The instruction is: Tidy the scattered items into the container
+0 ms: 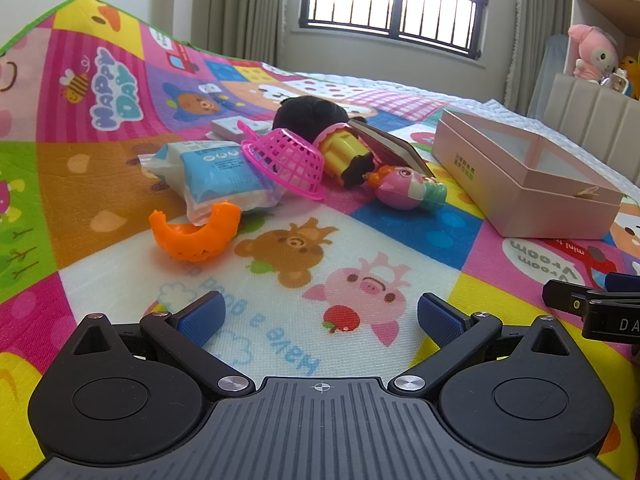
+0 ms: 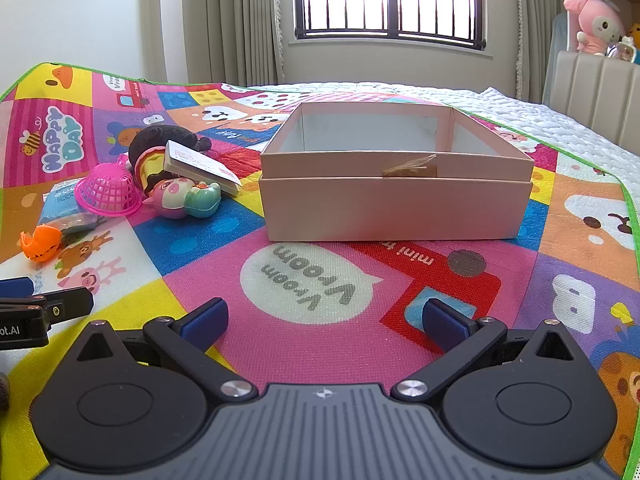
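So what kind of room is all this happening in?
Most likely a child's bedroom. A cartoon play mat is spread over a quilted bed, toys lie scattered on it beside a pink box, and a pink plush toy sits by the padded headboard.

Mat: bright patchwork of pink, yellow, blue, orange and white squares, cartoon bears and pigs, green edge. Box: pale pink, whitish inside. Basket: hot-pink lattice. Pumpkin: orange. Wipes pack: light blue and white. Plush: black. My gripper pads: dark blue on black arms.
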The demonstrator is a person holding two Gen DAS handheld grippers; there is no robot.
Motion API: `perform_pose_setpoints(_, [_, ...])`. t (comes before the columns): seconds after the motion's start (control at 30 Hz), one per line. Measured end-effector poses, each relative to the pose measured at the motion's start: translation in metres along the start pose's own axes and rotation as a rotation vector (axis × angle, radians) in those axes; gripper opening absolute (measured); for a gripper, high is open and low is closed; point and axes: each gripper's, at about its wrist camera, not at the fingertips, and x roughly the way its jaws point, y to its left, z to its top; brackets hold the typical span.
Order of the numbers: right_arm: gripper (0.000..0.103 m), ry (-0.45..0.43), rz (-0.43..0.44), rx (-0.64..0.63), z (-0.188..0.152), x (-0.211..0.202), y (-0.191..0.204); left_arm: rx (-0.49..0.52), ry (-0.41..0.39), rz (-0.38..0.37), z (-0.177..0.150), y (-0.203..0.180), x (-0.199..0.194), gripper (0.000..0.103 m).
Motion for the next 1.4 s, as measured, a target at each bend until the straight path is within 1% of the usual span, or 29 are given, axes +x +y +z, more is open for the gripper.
perform_pose_setpoints(0.43, [0.103,0.002,-0.001,0.000,-0.0003,0.0005,-0.0003,0.001,0.000,-0.001,0.0000,-0.0003,0.0000,0.103])
perform_pose_setpoints(0.7, [0.103,0.056,-0.033,-0.056,0.0035,0.0070,0.0073,0.005,0.002,0.000,0.0001,-0.0014,-0.0002,0.103])
perform_pose_setpoints(1.13, [0.103,0.113,-0.024,-0.075,0.0040,0.0054,0.0077,0.017,0.004,0.008,-0.0002,-0.0039,0.0003,0.103])
perform_pose_setpoints(1.3, [0.103,0.137,-0.014,-0.070,0.0063,0.0072,0.0055,0.034,0.014,0.023,-0.0002,-0.0070,0.0020,0.103])
perform_pose_setpoints(1.4, [0.103,0.131,-0.004,-0.064,0.0053,0.0066,0.0038,0.032,0.016,0.022,-0.0003,-0.0063,0.0022,0.103])
